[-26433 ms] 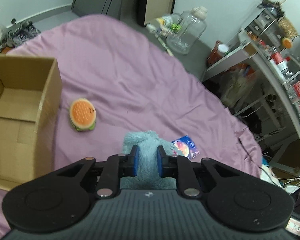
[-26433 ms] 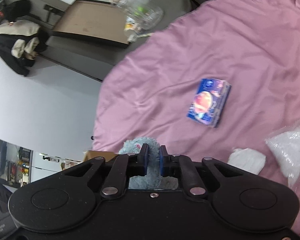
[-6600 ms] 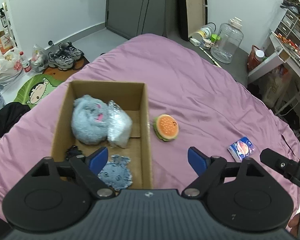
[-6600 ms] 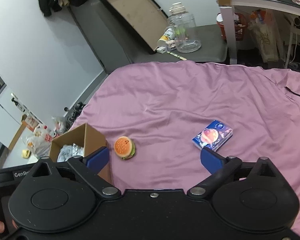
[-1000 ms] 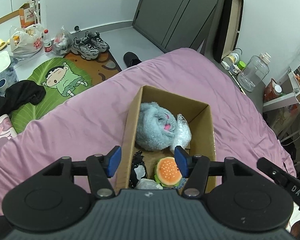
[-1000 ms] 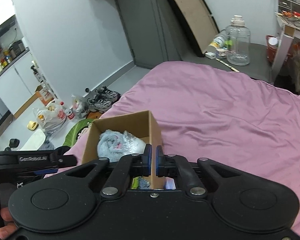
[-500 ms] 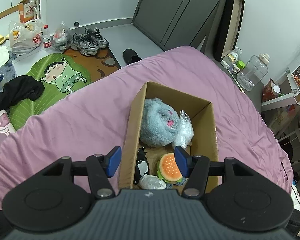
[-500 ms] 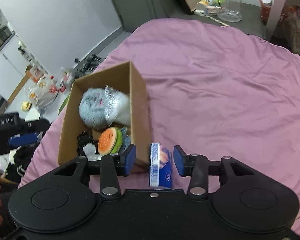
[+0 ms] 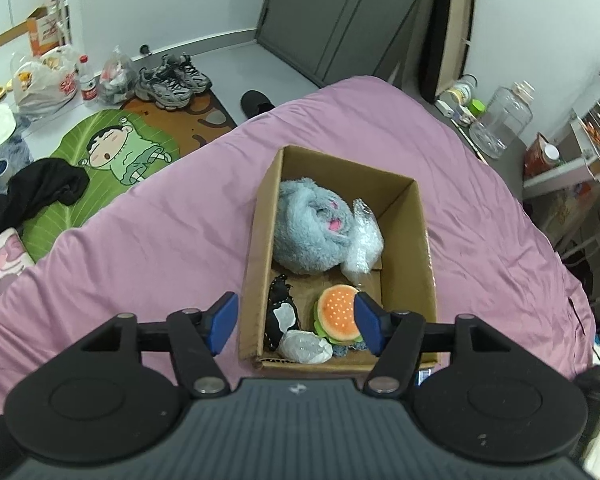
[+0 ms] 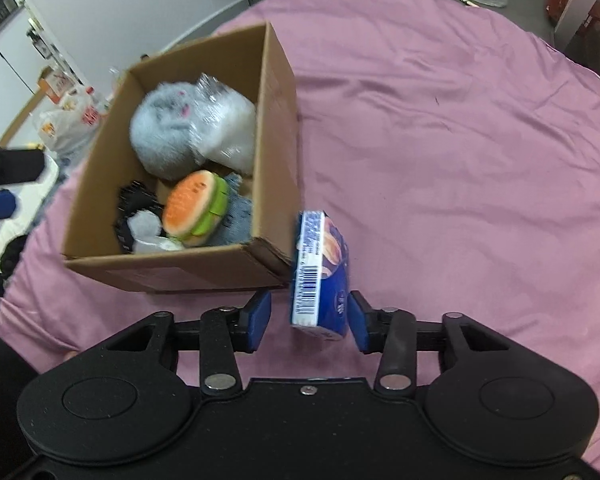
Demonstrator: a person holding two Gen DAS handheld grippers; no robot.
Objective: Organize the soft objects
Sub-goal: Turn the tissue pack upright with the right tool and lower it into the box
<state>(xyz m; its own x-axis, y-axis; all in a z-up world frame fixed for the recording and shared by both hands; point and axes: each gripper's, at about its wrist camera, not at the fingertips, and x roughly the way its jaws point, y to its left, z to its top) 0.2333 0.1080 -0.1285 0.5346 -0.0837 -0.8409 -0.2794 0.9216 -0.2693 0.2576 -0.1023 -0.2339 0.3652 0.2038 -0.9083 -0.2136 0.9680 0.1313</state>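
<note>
Released since a second ago, tissue pack [image 10: 319,273] stands on edge, long axis pointing away, between spread right tongs [image 10: 309,322].

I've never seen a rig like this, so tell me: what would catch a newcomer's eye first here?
Probably the cardboard box on the purple bedspread, stuffed with a fluffy grey plush, a crinkly plastic bag and a burger toy. Next, the blue tissue pack, standing on edge outside the box's near corner, between the open fingers of the right gripper.
</note>
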